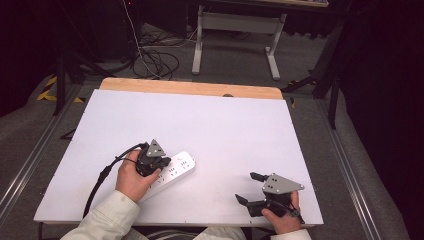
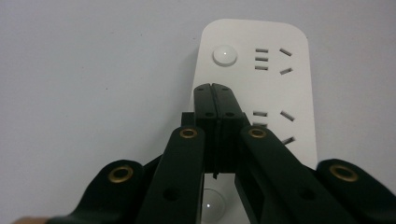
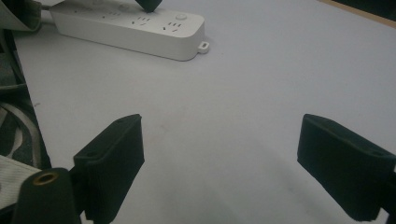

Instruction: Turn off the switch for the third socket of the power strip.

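Your white power strip [image 1: 176,170] lies flat on the white table [image 1: 225,125], near its front edge toward your left, angled with its far end pointing right and away from you. Its top shows rows of socket slots and round push-buttons [image 2: 224,54] (one per socket group), with a small loop tab [image 3: 203,45] at the end.

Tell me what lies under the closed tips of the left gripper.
Under the left gripper, jaws shut together with nothing between them, lies the white power strip. A round button and socket slots show beyond the tips. The jaws cover the strip directly beneath, so contact cannot be judged.
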`<state>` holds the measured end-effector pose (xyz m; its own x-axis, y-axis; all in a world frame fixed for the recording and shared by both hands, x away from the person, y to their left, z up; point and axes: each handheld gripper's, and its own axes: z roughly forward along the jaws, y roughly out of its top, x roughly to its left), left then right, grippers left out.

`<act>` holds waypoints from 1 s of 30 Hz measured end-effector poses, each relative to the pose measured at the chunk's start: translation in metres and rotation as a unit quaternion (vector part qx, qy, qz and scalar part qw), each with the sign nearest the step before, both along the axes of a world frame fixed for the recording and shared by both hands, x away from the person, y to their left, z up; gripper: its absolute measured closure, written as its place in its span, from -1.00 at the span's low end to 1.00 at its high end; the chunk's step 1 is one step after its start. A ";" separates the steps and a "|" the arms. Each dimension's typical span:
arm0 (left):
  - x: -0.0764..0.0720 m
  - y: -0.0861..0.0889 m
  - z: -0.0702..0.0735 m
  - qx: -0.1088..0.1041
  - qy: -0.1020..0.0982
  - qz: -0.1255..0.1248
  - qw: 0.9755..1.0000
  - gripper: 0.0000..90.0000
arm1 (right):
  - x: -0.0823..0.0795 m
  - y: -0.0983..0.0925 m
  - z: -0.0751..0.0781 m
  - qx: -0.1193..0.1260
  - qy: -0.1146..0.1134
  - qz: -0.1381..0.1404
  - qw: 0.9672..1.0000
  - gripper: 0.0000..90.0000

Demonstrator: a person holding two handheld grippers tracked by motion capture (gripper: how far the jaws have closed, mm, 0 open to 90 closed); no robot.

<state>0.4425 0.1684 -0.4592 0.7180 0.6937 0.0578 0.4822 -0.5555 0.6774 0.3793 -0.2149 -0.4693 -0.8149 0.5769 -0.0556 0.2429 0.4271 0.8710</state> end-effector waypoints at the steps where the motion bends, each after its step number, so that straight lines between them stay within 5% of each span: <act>1: 0.000 0.000 0.000 -0.005 0.004 -0.001 1.000 1.00 | 0.000 0.000 0.000 0.000 0.000 -0.001 1.000 -0.67; 15: 0.002 0.001 -0.002 -0.018 0.012 -0.002 1.000 1.00 | 0.000 0.000 -0.001 -0.001 0.000 0.000 1.000 -0.67; 22: 0.003 0.015 0.000 -0.056 0.017 0.004 0.998 1.00 | 0.000 -0.001 -0.001 -0.001 -0.001 -0.001 1.000 -0.67; 26: -0.003 0.027 0.015 -0.107 -0.003 0.007 0.994 1.00 | 0.001 -0.002 -0.001 0.000 -0.001 -0.002 1.000 -0.67; 30: -0.008 0.024 0.020 -0.096 -0.010 -0.001 0.995 1.00 | 0.000 -0.002 0.000 0.000 -0.002 0.000 1.000 -0.67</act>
<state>0.4344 0.1924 -0.4392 0.7196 0.6916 -0.0618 0.4662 -0.4154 0.7811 0.3792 -0.2165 -0.4695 -0.8145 0.5772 -0.0594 0.2393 0.4275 0.8718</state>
